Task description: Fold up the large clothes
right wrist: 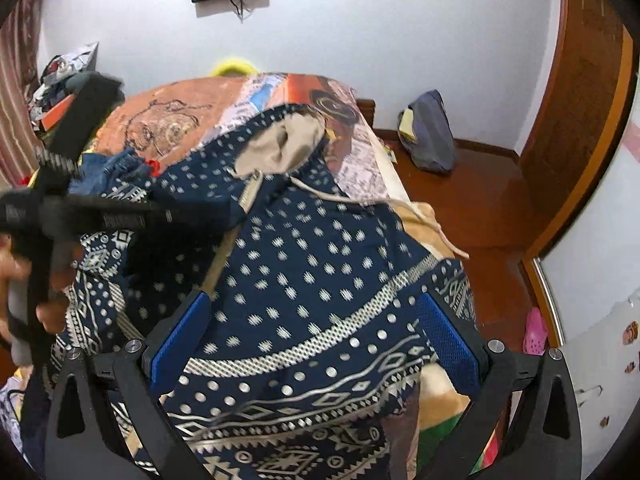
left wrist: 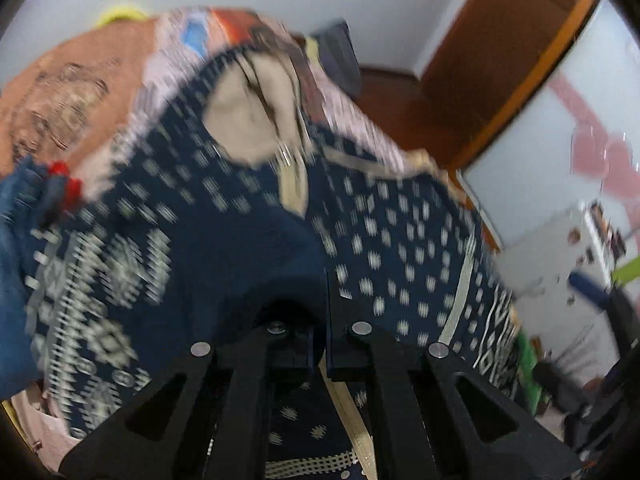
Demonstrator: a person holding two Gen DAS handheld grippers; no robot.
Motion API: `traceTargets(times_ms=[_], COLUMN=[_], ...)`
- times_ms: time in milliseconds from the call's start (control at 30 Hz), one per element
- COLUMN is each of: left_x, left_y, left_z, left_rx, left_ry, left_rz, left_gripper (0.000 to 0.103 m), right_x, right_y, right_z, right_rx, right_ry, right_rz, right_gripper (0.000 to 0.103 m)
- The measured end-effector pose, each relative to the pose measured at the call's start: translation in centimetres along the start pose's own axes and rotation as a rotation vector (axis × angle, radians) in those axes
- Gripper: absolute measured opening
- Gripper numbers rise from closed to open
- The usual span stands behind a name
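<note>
A navy hoodie (right wrist: pixel 312 248) with white dots, patterned bands and a beige-lined hood (right wrist: pixel 280 144) lies spread on the bed. My right gripper (right wrist: pixel 314 300) hovers over its lower part. It is open, its blue pads (right wrist: pixel 180 336) wide apart with the cloth below them. My left gripper (right wrist: pixel 200 214) reaches in from the left, blurred, held by a hand (right wrist: pixel 44 312). In the left wrist view the left gripper (left wrist: pixel 322 332) is shut on a fold of plain navy cloth of the hoodie (left wrist: pixel 400 240), which bulges over its fingers.
The bed has an orange printed blanket (right wrist: pixel 168 120). Blue jeans (right wrist: pixel 116 168) lie at the hoodie's left shoulder. A grey backpack (right wrist: pixel 430 136) sits on the wooden floor to the right, near a brown door (right wrist: pixel 580 120). A cluttered pile (right wrist: pixel 64 76) stands at far left.
</note>
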State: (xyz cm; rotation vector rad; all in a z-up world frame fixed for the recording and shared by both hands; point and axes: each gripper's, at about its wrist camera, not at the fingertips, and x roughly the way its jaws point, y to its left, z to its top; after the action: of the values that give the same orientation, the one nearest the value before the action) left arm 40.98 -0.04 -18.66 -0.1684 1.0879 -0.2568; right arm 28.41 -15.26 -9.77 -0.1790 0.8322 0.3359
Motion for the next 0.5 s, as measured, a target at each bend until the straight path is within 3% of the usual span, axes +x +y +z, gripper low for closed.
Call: traceTargets(times_ms=[133,267,433,500], left_x=[2.3,2.0,-2.0,-4.1], left_y=[-1.6,-2.7,-2.6,-2.3], left_z=[-2.2,-3.6,-4.5,-4.8], left_rx=[0.074,0.136,0.184,0.202], left_ry=[0.069,0.085,0.006,-0.035], left_rz=[0.035,0.072,0.111,0.131], left_gripper=[0.003,0.014,0.053,0.055], right_x=[0.5,0.6,0.1,-0.1], right_y=[-0.3,-0.2,0.4,0.9], right_z=[-0.4,-0.5,0.1,0.4], right_rx=[-0.009,-0.02,-0.029,-0.036], right_ry=[0.023,0.032,0.025,0.017], right_rz=[-0.017,-0.026,-0.023,-0.019], right_gripper=[0.103,0.103,0.103,0.103])
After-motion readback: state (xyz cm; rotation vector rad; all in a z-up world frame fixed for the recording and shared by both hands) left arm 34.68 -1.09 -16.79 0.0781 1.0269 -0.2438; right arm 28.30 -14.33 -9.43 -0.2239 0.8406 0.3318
